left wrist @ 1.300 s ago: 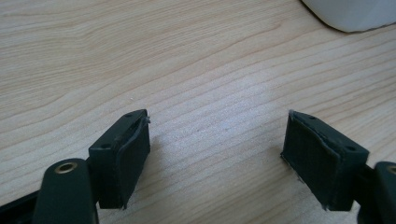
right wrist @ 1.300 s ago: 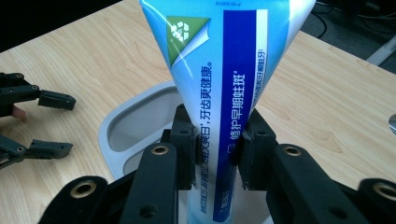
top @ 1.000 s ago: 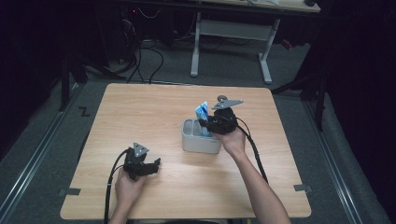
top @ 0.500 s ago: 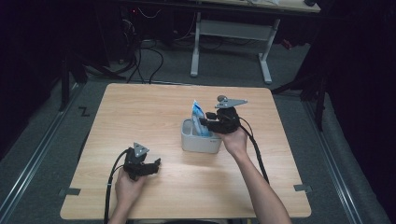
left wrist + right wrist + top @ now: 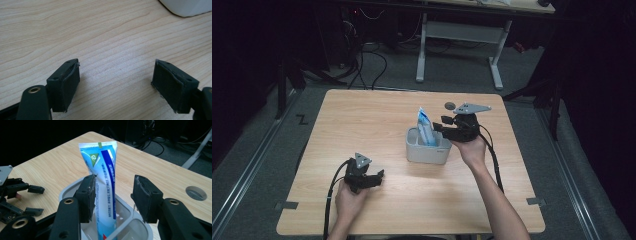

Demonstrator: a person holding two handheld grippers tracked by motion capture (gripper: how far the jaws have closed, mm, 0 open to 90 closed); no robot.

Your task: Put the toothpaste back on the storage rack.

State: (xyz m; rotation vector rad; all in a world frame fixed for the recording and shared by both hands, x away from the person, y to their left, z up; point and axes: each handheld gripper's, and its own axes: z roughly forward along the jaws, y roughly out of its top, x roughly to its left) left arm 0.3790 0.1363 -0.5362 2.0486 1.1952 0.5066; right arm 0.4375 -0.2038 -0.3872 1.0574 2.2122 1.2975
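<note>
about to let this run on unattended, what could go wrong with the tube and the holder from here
The blue and white squeeze tube stands on end, leaning, in the pale grey plastic holder. The right claw has just been opening and one pad looks close against the tube, so pulling away could drag or tip it. The tube rises well above the rim, so a knock might topple tube or holder onto the wooden table.

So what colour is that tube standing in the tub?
White with blue tube, clearest in the right gripper view.

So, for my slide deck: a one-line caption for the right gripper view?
Right gripper jaws just opening around an upright toothpaste tube standing in a grey bin.
</note>
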